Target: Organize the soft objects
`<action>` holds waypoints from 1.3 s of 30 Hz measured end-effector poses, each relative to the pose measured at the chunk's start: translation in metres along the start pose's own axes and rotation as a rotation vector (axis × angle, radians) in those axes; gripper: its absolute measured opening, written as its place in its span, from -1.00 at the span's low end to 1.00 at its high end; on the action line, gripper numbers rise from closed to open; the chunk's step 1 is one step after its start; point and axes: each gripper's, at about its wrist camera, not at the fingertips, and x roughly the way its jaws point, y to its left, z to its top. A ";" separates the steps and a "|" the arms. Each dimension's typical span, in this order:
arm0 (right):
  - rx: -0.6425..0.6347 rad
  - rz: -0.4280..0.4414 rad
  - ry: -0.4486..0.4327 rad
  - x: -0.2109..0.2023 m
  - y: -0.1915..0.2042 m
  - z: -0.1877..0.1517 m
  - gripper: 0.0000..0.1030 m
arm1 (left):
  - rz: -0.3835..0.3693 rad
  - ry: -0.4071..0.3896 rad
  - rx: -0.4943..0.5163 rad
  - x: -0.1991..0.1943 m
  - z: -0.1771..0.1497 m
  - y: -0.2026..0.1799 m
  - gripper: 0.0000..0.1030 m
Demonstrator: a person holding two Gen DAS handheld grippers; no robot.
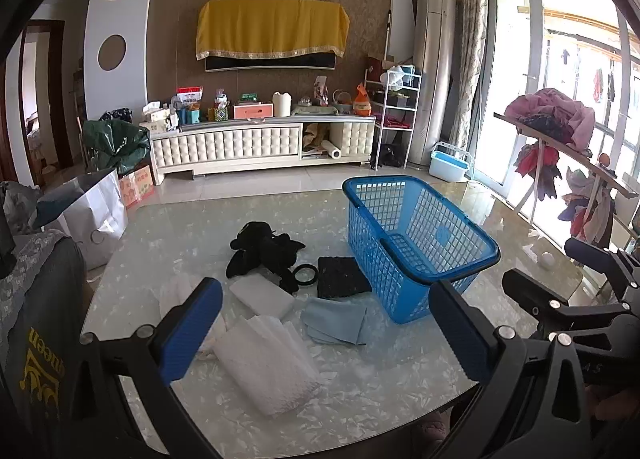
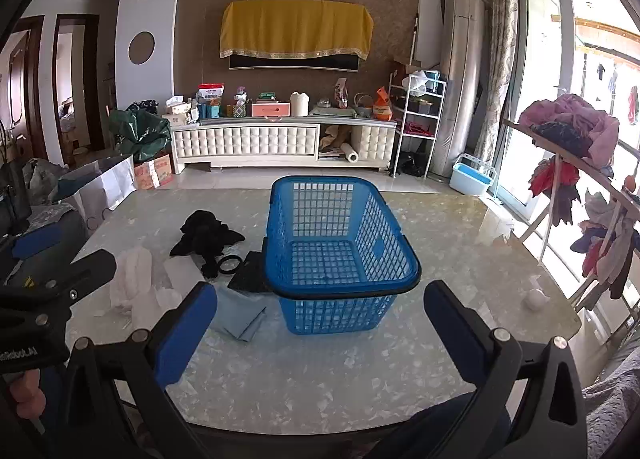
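An empty blue plastic basket point(image 1: 416, 243) stands on the marble table point(image 1: 360, 379); it also shows in the right wrist view point(image 2: 340, 247). Left of it lie a black cloth point(image 1: 264, 251), a dark square sponge point(image 1: 342, 277), a white foam block point(image 1: 262, 295), a light blue cloth point(image 1: 336, 319) and a white textured cloth point(image 1: 268, 363). My left gripper point(image 1: 324, 331) is open and empty above the white cloths. My right gripper point(image 2: 320, 323) is open and empty in front of the basket. The black cloth point(image 2: 208, 237) and light blue cloth point(image 2: 238, 317) show at its left.
A black ring point(image 1: 305, 273) lies by the sponge. A small white ball point(image 2: 536, 299) sits at the table's right edge. A chair back with a grey garment point(image 1: 40, 319) stands left. A clothes rack point(image 2: 580, 179) stands right. A TV cabinet point(image 2: 280, 139) is beyond.
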 end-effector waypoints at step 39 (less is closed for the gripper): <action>0.020 0.038 -0.012 -0.006 -0.002 -0.002 1.00 | 0.012 -0.001 0.033 -0.001 -0.001 -0.004 0.99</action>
